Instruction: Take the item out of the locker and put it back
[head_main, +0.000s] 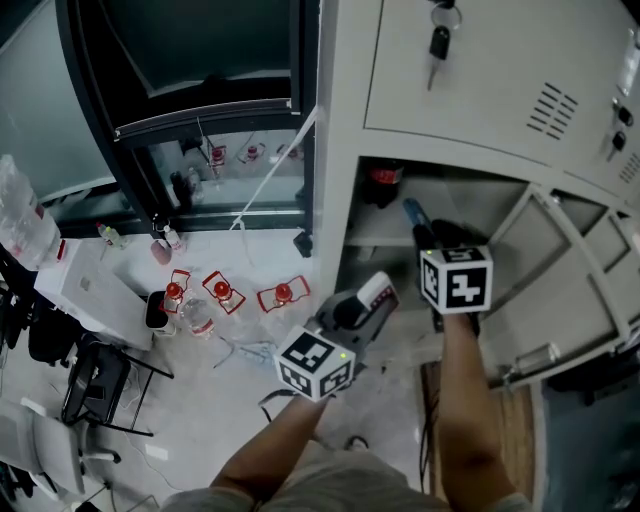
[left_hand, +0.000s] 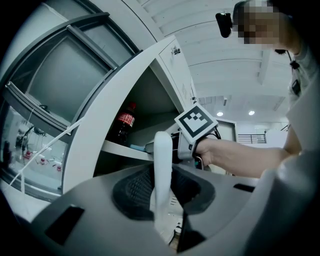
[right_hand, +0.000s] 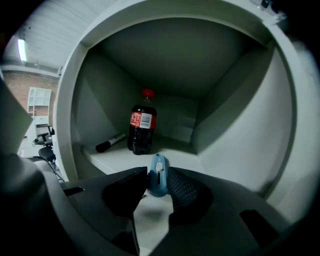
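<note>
The grey locker's open compartment (head_main: 400, 235) holds a dark cola bottle (head_main: 384, 181) (right_hand: 142, 127) (left_hand: 125, 122) with a red cap, standing upright at the back. A black marker (right_hand: 111, 142) lies on the shelf to its left. My right gripper (head_main: 425, 238) (right_hand: 157, 182) reaches into the opening, shut on a small blue item (right_hand: 158, 175) (head_main: 414, 212) whose tip points at the bottle. My left gripper (head_main: 366, 303) (left_hand: 162, 187) stays just outside the locker, shut on a flat white item (left_hand: 162, 170) (head_main: 376, 291). In the left gripper view, the right gripper's marker cube (left_hand: 196, 121) shows ahead.
The compartment's door (head_main: 560, 290) hangs open to the right. A key (head_main: 440, 42) hangs in the closed door above. A dark glass cabinet (head_main: 200, 120) stands to the left. Several small bottles (head_main: 225, 290) sit on the floor, beside a black chair (head_main: 95, 385).
</note>
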